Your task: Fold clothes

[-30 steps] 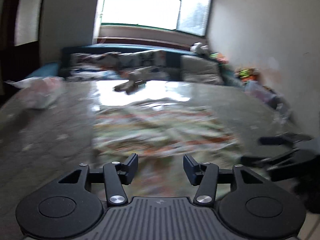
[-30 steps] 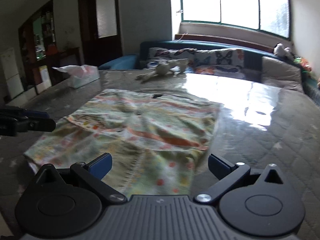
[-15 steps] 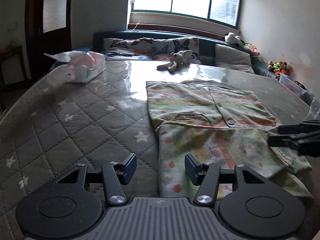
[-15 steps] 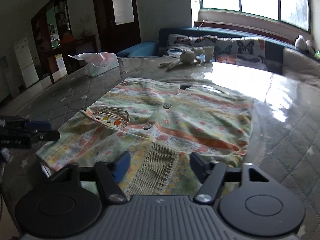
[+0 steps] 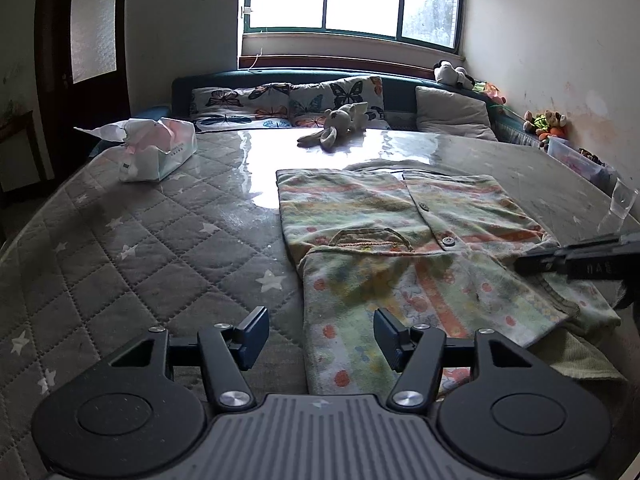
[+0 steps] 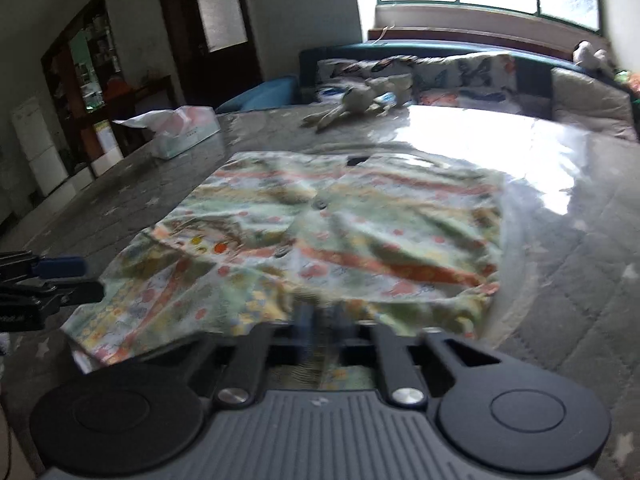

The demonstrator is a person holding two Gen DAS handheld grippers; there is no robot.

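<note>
A green and orange patterned buttoned shirt [image 5: 404, 240] lies on the quilted table, its near part folded over; it also shows in the right wrist view [image 6: 340, 240]. My left gripper [image 5: 318, 336] is open and empty, low over the shirt's near left edge. My right gripper [image 6: 322, 326] has its jaws closed together on the shirt's near hem; the view is blurred there. The right gripper also shows at the right edge of the left wrist view [image 5: 580, 262]. The left gripper shows at the left edge of the right wrist view [image 6: 44, 280].
A tissue pack [image 5: 154, 150] lies at the far left of the quilted table [image 5: 140, 260]. A plush rabbit [image 5: 340, 124] lies at the far edge. A sofa with butterfly cushions [image 5: 288, 104] stands behind. Toys and a bin [image 5: 560, 144] line the right wall.
The right gripper's jaws have closed from wide open onto the shirt's near hem. The left gripper has swung left and settled at the shirt's left edge, still open.
</note>
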